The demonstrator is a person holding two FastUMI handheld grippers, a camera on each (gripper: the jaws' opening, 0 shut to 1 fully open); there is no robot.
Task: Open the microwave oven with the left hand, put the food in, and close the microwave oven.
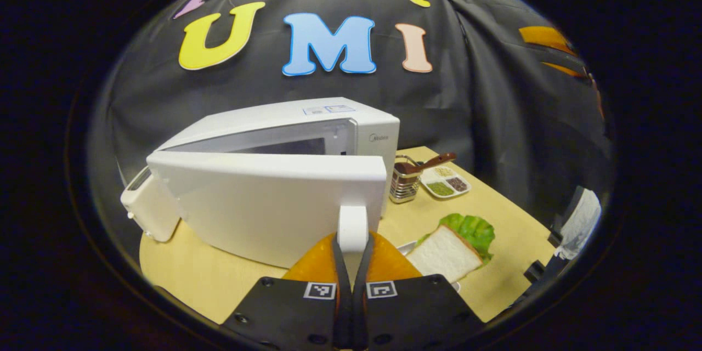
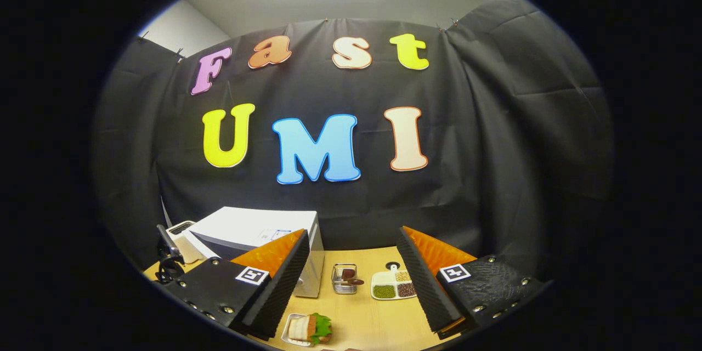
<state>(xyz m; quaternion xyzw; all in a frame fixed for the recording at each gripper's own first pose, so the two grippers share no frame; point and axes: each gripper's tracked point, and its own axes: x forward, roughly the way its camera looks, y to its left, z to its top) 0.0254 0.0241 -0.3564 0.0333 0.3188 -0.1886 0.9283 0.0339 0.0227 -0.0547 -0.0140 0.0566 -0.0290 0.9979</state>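
Note:
The white microwave [image 1: 373,131] stands on the wooden table [image 1: 510,214] with its door [image 1: 263,203] swung partly open toward me. My left gripper [image 1: 352,240] is shut on the door's white vertical handle [image 1: 352,219], one finger on each side. The food is a sandwich [image 1: 445,255] of white bread and green lettuce on a small white plate, lying to the right of the door. In the right gripper view, my right gripper [image 2: 351,285] hangs open and empty above the table, with the sandwich [image 2: 307,328] below it and the microwave [image 2: 258,227] to its left.
A metal wire basket [image 1: 405,182] holding a brown utensil and a white divided dish [image 1: 445,181] of grains stand just right of the microwave. The table's front and right edges are close to the sandwich. Black cloth walls close in the back and right.

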